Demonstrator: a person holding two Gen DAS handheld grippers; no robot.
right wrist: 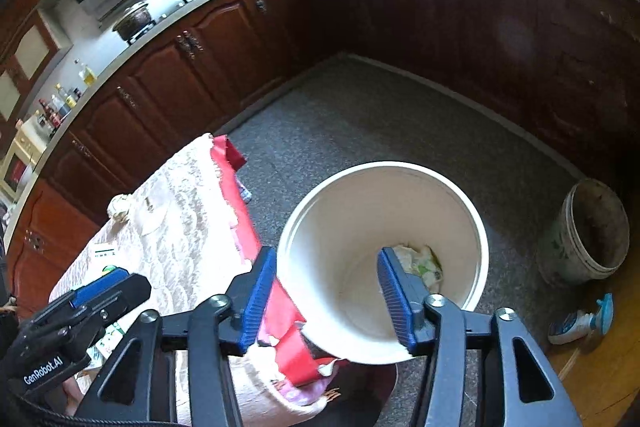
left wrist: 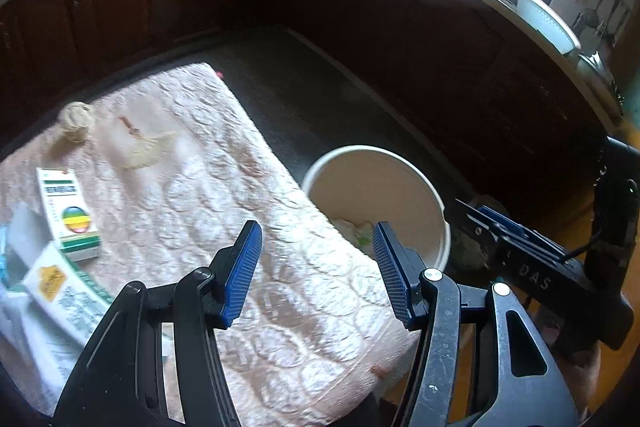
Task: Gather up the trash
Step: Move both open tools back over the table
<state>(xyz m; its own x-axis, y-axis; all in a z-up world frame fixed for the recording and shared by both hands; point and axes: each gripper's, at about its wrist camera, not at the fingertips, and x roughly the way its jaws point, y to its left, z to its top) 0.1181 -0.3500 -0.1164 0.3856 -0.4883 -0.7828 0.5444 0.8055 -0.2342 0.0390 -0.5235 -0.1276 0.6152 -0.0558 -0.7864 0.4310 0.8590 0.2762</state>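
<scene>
My left gripper (left wrist: 316, 239) hangs open over the right edge of a table under a pale quilted cloth (left wrist: 224, 187), with nothing between its blue pads. Farther left on the cloth lie a small medicine box (left wrist: 72, 215), a crumpled paper ball (left wrist: 76, 119) and printed leaflets (left wrist: 60, 303). A white bucket (left wrist: 372, 187) stands on the floor beside the table, with crumpled trash (left wrist: 358, 231) at its bottom. My right gripper (right wrist: 326, 263) is open and empty above this bucket (right wrist: 340, 227), where the wadded trash (right wrist: 422, 263) lies. Each gripper shows in the other's view: the right (left wrist: 480, 217), the left (right wrist: 128, 283).
Dark wooden cabinets (right wrist: 200, 67) run around the speckled floor (right wrist: 360, 115). A dirty second bucket (right wrist: 592, 231) and a spray bottle (right wrist: 580, 319) sit on the floor to the right. A red cloth (right wrist: 256, 239) hangs off the table edge against the white bucket.
</scene>
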